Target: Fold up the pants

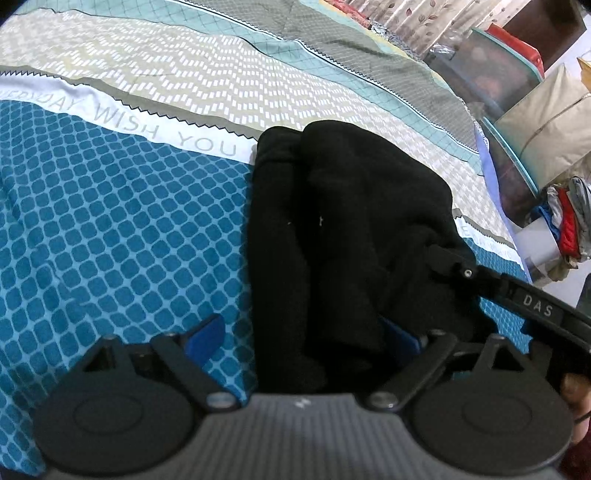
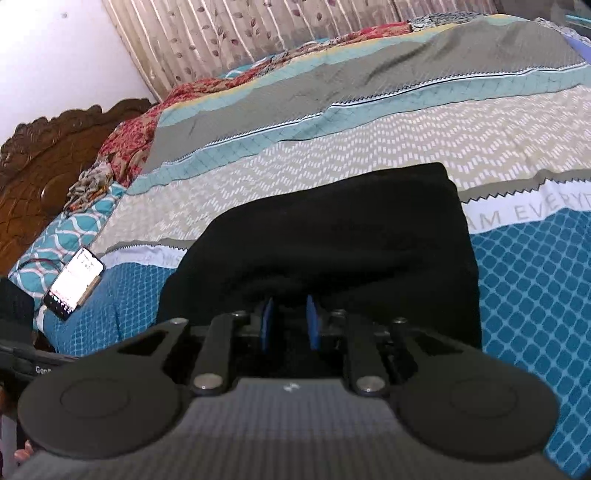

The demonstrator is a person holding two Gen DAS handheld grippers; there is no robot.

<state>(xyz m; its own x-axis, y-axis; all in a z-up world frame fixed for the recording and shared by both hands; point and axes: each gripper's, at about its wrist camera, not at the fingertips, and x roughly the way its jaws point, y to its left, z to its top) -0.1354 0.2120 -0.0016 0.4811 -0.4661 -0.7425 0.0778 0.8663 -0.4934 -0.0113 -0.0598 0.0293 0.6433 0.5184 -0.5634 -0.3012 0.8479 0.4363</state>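
The black pants [image 1: 332,236] lie bunched on the patterned bedspread [image 1: 122,236]. In the left wrist view my left gripper [image 1: 303,338] is open wide, its blue pads [image 1: 205,338] apart, with black cloth lying between them. The right gripper's arm [image 1: 517,295] reaches into the pants from the right. In the right wrist view the pants [image 2: 332,236] lie folded in a broad dark slab. My right gripper [image 2: 290,323] has its blue pads [image 2: 267,325] close together with a fold of the pants' near edge between them.
A phone [image 2: 74,282] with a lit screen lies on the bed's left side near a carved wooden headboard [image 2: 48,166]. Storage boxes [image 1: 517,74] and a pile of clothes [image 1: 565,218] stand beyond the bed's right edge. A curtain [image 2: 258,29] hangs behind.
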